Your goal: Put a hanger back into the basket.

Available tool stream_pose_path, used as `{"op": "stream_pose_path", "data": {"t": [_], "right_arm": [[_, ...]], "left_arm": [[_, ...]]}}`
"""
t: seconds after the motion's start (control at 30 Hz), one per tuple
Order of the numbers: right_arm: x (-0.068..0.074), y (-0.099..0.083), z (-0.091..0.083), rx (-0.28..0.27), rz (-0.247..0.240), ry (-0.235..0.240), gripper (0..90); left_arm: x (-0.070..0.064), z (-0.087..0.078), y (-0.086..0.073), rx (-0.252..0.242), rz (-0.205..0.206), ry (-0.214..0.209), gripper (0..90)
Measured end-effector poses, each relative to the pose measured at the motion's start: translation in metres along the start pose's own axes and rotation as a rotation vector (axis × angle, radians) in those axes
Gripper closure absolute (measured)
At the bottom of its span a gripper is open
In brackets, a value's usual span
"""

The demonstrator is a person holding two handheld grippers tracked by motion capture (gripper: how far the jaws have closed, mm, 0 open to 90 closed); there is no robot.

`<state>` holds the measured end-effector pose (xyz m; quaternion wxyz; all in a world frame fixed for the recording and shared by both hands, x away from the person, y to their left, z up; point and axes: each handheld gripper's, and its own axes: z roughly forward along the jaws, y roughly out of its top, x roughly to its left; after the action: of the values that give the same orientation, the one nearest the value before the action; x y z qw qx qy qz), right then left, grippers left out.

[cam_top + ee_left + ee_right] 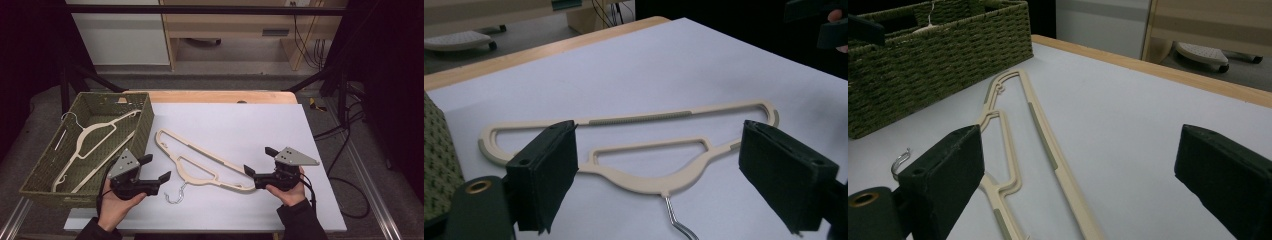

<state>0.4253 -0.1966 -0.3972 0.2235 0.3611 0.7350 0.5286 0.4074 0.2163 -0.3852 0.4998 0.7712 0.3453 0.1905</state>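
A cream plastic hanger [210, 155] lies flat on the white table top, slanting from near the basket toward the front right, its metal hook [176, 195] pointing at the front edge. My left gripper [159, 167] is open just left of the hook; in the left gripper view the hanger [649, 182] lies between and beyond my spread jaws [659, 150]. My right gripper [257, 160] is open at the hanger's right end, its nearer jaw close to the tip. In the right gripper view the hanger [1045, 135] runs away from the gripper [1078, 145].
A green woven basket [142, 130] stands at the table's left side, holding similar cream hangers [95, 132]. The basket [948, 60] also shows in the right gripper view. The table's wooden back edge [215, 96] and dark frame posts lie beyond the white surface.
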Motion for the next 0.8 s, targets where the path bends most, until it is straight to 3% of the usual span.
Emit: {"op": "stream_pose_path", "data": {"t": [0.43, 0.57, 0.63, 0.8], "right_arm": [[0.003, -0.004, 0.004, 0.016, -0.010, 0.012, 6.5], [0.003, -0.004, 0.004, 0.021, -0.014, 0.014, 6.6], [0.003, -0.004, 0.005, 0.023, -0.012, 0.013, 6.6], [0.003, -0.005, 0.005, 0.025, -0.010, 0.012, 6.6]], "left_arm": [[-0.013, 0.037, -0.023, 0.124, 0.004, -0.003, 21.8], [-0.012, 0.047, -0.030, 0.163, 0.003, -0.005, 27.0], [-0.011, 0.058, -0.037, 0.211, -0.004, -0.009, 30.1], [-0.008, 0.067, -0.044, 0.247, -0.033, -0.017, 42.8]]}}
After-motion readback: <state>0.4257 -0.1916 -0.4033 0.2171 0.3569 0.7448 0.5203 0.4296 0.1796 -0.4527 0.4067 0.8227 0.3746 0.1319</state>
